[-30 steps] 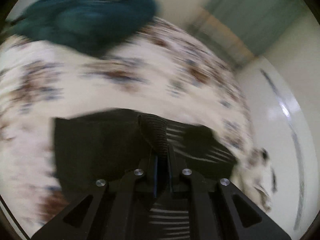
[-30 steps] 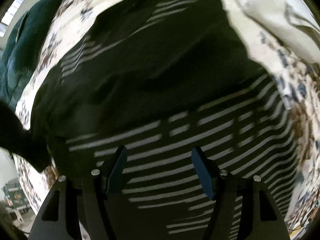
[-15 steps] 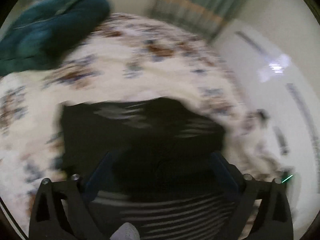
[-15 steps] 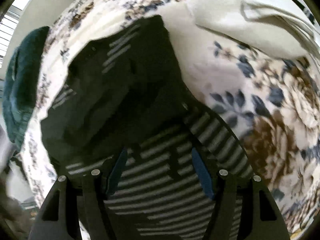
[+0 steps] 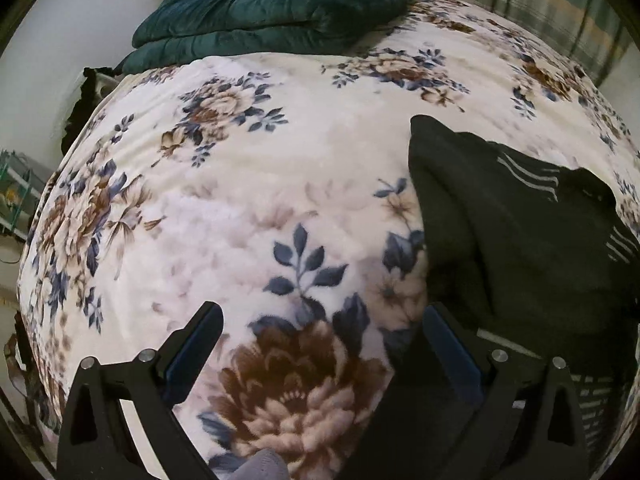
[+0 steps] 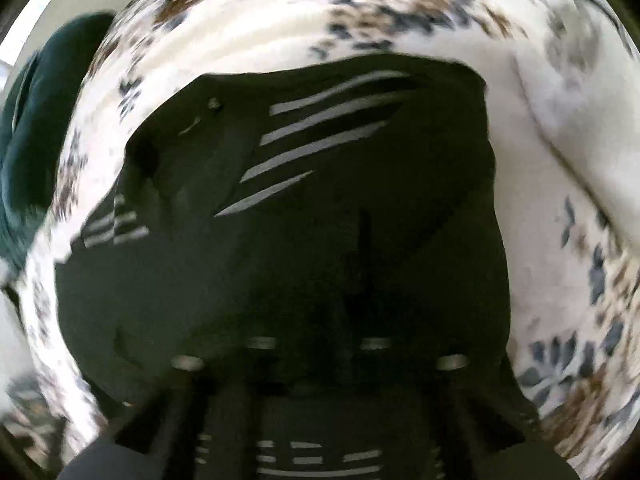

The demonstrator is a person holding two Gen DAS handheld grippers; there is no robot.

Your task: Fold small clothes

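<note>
In the left wrist view, the left gripper (image 5: 320, 344) hangs over a floral blanket (image 5: 256, 184) spread across the bed, its two fingers (image 5: 196, 344) spread wide with nothing between them, framing a large brown flower print. The black striped garment (image 5: 516, 240) lies on the blanket to the right, bunched into folds, with thin pale stripes showing near its upper and right edges; its near edge runs just beside the right finger and passes under the gripper's frame. A folded teal quilt (image 5: 276, 4) sits at the far end of the bed, well apart from the garment. In the right wrist view, which is blurred, the black striped garment (image 6: 300, 240) fills the middle of the picture, lying on the floral blanket (image 6: 280, 28), with pale stripes across its upper part and more near the bottom edge. The right gripper (image 6: 320, 364) sits low over the dark cloth, and its fingers merge with the black fabric, so I cannot tell whether it is spread or pinching. The teal quilt (image 6: 28, 144) shows at the left edge, and a plain cream cloth (image 6: 576, 152) lies on the right.
</note>
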